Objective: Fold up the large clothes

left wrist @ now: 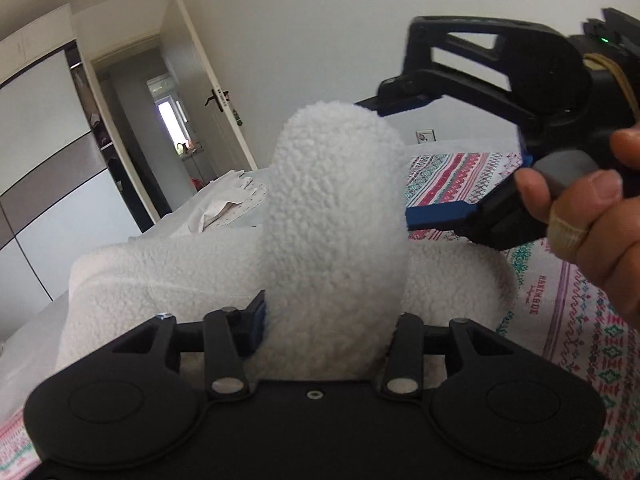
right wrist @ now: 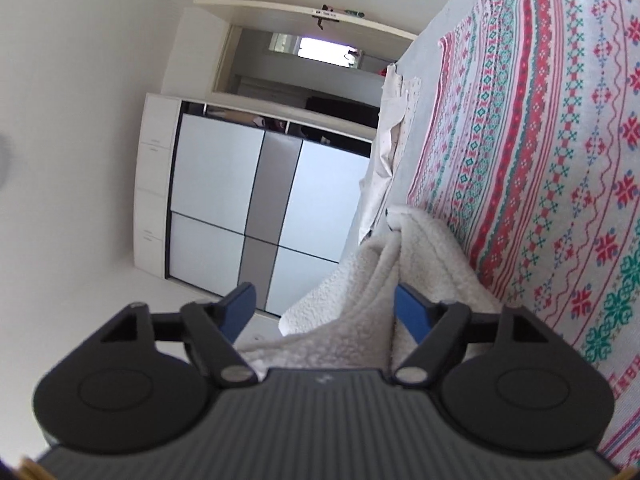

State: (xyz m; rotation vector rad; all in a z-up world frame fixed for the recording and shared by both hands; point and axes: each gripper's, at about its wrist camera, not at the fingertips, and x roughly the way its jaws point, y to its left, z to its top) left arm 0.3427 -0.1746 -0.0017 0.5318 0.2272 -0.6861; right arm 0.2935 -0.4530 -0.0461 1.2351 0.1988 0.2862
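Bed (left wrist: 168, 220) under patterned pink-and-teal blanket (right wrist: 540, 140), white fleece garment (left wrist: 180, 280) lying on it, pale crumpled cloth (left wrist: 228, 208) beyond

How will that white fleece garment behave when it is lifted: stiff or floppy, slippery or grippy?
Probably floppy: the white fleece garment bulges in a soft hump at the left gripper and drapes in folds in the right wrist view. Its nubbly pile likely grips the pads rather than slipping. It looks bulky yet light, filling the open right gripper.

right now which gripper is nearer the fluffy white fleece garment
Left. The left gripper is clamped on a raised fold of the fluffy white fleece garment; the right gripper, open, flanks that fold without gripping.
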